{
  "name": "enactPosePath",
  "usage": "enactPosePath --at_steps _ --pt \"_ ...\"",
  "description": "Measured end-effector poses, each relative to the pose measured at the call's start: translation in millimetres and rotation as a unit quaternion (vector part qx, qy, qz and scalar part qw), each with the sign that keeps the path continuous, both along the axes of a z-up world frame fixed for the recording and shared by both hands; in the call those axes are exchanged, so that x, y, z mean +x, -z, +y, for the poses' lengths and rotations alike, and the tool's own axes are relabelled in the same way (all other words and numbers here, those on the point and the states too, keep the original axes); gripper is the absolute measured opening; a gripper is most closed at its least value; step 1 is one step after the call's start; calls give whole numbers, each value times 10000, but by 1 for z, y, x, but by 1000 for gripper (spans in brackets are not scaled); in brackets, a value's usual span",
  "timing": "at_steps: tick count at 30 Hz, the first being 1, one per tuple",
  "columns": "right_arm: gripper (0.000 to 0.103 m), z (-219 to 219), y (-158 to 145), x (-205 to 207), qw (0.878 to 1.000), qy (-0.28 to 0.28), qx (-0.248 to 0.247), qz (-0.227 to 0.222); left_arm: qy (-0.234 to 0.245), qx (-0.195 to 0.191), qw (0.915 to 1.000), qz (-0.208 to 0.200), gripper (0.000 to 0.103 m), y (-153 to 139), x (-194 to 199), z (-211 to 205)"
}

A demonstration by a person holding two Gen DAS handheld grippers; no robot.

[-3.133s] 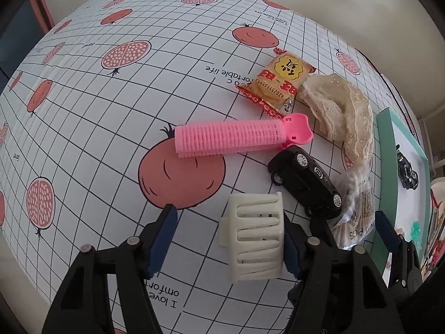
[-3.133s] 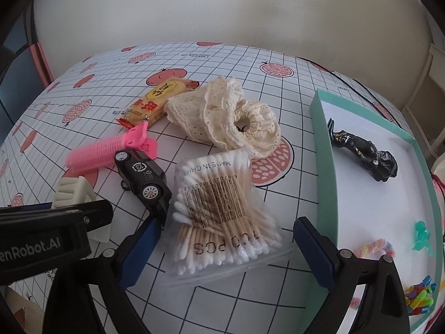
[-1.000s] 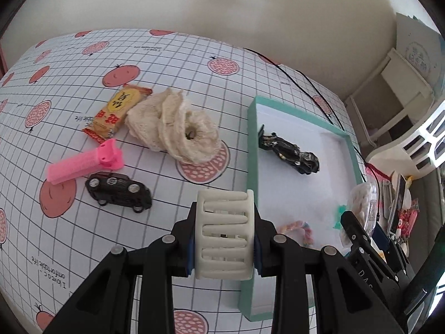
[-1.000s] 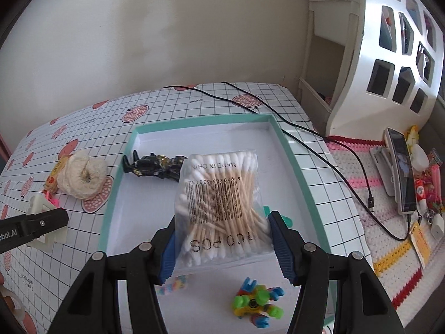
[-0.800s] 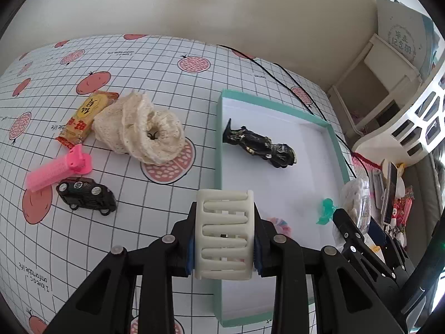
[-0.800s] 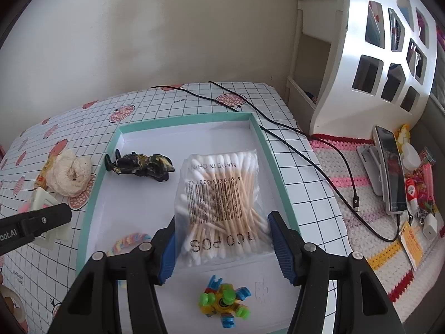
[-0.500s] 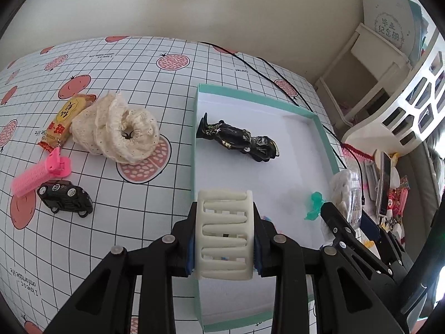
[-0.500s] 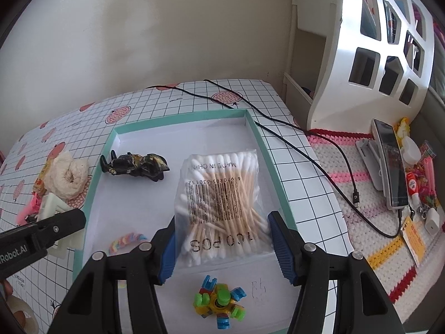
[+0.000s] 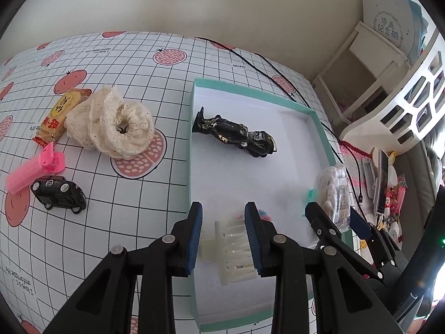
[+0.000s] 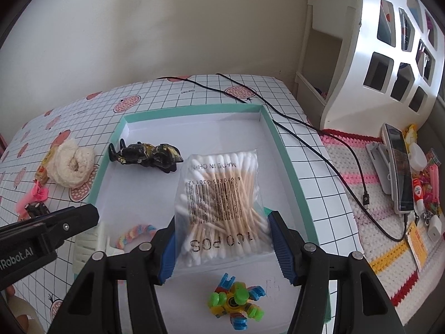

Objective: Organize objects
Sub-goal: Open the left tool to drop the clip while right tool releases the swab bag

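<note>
A cream claw clip (image 9: 230, 250) lies loose inside the teal-rimmed white tray (image 9: 191, 167), by its left wall. My left gripper (image 9: 224, 236) hovers just above it, open, its blue pads clear of the clip. In the right wrist view the clip (image 10: 86, 246) shows beside the left gripper's finger (image 10: 55, 228). My right gripper (image 10: 222, 247) is shut on a clear bag of cotton swabs (image 10: 222, 203), held over the middle of the tray (image 10: 289, 183). A black figurine (image 10: 144, 153) lies at the tray's far end.
On the checked tablecloth left of the tray lie a lace scrunchie (image 9: 116, 128), a snack packet (image 9: 59, 111), a pink hair roller (image 9: 33, 167) and a black toy car (image 9: 58, 192). The tray holds a pastel hair tie (image 10: 136, 232) and a spinner toy (image 10: 236, 303). A black cable (image 10: 306, 139) runs right.
Both grippers carried their loads from the table to above the tray. The left gripper has now opened and the claw clip has dropped into the tray. The right still holds the swab bag.
</note>
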State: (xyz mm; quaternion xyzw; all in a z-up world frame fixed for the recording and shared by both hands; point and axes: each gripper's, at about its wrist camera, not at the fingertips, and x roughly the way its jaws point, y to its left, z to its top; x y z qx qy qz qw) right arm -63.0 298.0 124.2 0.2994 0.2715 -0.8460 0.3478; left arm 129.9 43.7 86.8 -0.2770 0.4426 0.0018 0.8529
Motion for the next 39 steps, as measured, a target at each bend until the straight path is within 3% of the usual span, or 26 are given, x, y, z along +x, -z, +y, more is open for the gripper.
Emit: enactPosePath --at_steps 16,23,31,39 --pt "63 -13 21 12 9988 -236 417 -143 2 -121 9999 -84 33 -3 -8 23" --pt "65 -18 27 18 9977 -312 579 -146 -131 29 9998 140 33 4 -11 34" --pt "76 -19 26 22 9978 -390 519 -150 -172 56 9988 465 35 18 -13 48" --pt "88 -20 18 27 9986 -419 313 -43 -39 294 9985 463 51 15 -15 53"
